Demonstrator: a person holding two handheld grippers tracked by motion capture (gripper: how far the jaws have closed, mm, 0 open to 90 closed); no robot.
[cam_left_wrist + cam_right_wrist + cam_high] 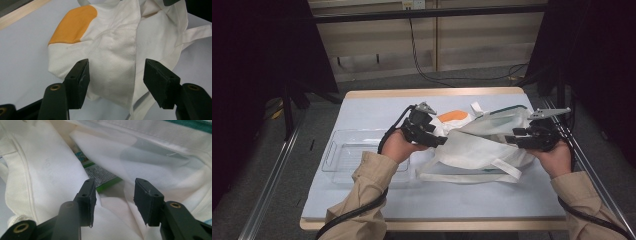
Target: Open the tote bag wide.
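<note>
A white cloth bag (477, 145) with an orange patch (453, 116) and loose straps lies crumpled on the right half of the table. My left gripper (439, 140) is at the bag's left side. In the left gripper view its jaws (116, 82) stand open, and the white cloth (112, 62) lies between them untouched. My right gripper (512, 137) is at the bag's right side and points into its mouth. Its jaws (115, 200) are apart over folds of cloth, pressing nothing. A green printed packet (100, 173) shows inside the bag.
A clear plastic tray (343, 150) sits on the left part of the pale table (377, 110), beside my left forearm. Metal rails run along both sides of the table. A strap (472, 177) of the bag trails toward the front edge.
</note>
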